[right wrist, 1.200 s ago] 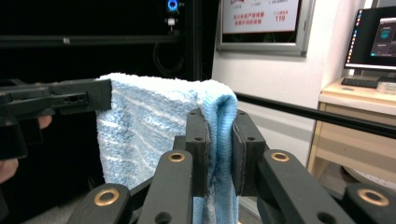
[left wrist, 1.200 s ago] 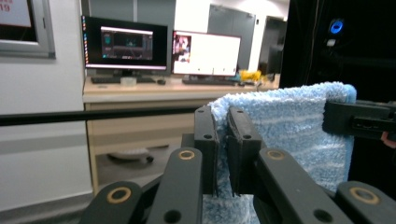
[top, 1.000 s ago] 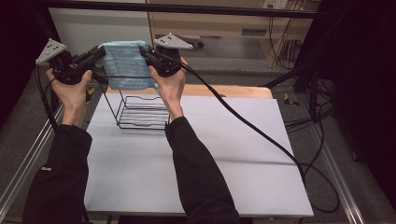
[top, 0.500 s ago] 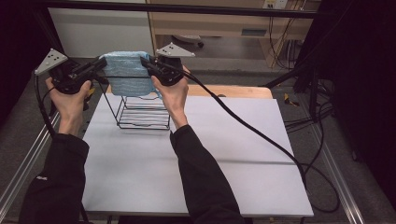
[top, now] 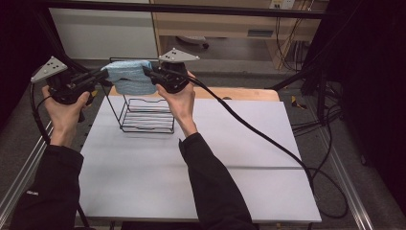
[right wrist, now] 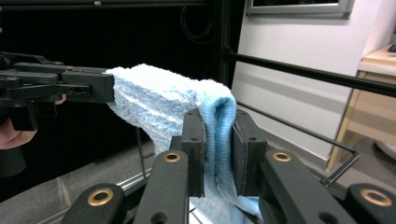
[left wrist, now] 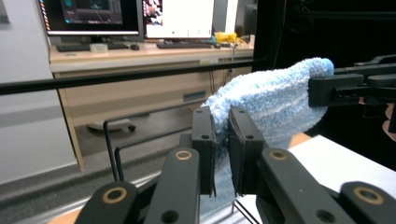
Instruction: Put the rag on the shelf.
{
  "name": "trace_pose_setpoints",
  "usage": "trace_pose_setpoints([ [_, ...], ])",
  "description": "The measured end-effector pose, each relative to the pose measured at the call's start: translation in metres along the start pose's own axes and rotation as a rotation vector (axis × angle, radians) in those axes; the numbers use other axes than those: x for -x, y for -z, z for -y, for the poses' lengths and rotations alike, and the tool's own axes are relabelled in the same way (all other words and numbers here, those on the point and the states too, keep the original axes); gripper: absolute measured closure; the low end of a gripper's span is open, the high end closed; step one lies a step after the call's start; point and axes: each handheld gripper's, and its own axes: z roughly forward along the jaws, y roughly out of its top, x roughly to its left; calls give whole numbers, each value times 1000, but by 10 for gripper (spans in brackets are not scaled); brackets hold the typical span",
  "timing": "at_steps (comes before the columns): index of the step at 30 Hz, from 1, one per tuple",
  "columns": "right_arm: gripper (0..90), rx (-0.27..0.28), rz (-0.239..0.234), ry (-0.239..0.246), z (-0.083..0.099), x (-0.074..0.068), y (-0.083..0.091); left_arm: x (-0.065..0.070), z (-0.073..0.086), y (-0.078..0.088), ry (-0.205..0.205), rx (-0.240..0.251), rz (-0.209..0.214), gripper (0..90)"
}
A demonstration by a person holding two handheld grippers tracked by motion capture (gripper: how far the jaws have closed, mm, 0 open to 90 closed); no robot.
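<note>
A light blue fluffy towel point(top: 128, 77) hangs stretched between both grippers above a black wire rack point(top: 143, 112) at the table's far left. My left gripper point(top: 104, 76) is shut on the towel's left end, which shows pinched between its pads as the blue towel point(left wrist: 275, 105) in the left gripper view. My right gripper point(top: 148, 74) is shut on the right end, where the folded towel point(right wrist: 219, 135) is squeezed between the jaws. In each gripper view the other gripper shows clamped on the far end. The towel's lower edge hangs over the rack's top rim.
The white table point(top: 230, 163) stretches toward the near and right sides. A wooden board point(top: 239, 93) lies along the far edge. A black frame bar point(top: 191, 8) crosses behind the grippers. The right gripper's cable point(top: 268, 139) trails across the table to the right.
Both hands have drifted slightly left and a little lower with the towel, bringing it nearer the rack's top. The grips on the towel are unchanged.
</note>
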Motion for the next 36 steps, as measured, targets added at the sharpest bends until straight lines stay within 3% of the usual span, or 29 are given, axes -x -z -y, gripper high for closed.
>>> trace_pose_setpoints([
  [9, 780, -29, -24, 18, 1, -2, 2, 2, -3, 4, -9, -65, -7, 785],
  [13, 782, -32, -32, 30, 2, -1, 2, 2, -10, 8, -4, -69, -21, 711],
  [16, 782, -30, -37, 31, 3, -1, 2, -1, -25, 13, 31, -44, -28, 688],
  [19, 782, -32, -46, 32, 4, -1, 3, -1, -33, 12, 49, -53, -36, 689],
  [22, 781, -36, -49, 40, 4, -1, 3, -1, -36, 7, 51, -80, -34, 751],
  [25, 777, -45, -59, 56, 4, -2, 4, 0, -34, -4, 59, -158, -3, 815],
  [31, 758, -62, -71, 75, 5, -3, 6, 0, -24, -6, 82, -191, 49, 897],
  [36, 710, -70, -78, 69, 5, -4, 6, 1, -15, -5, 63, -221, 49, 899],
])
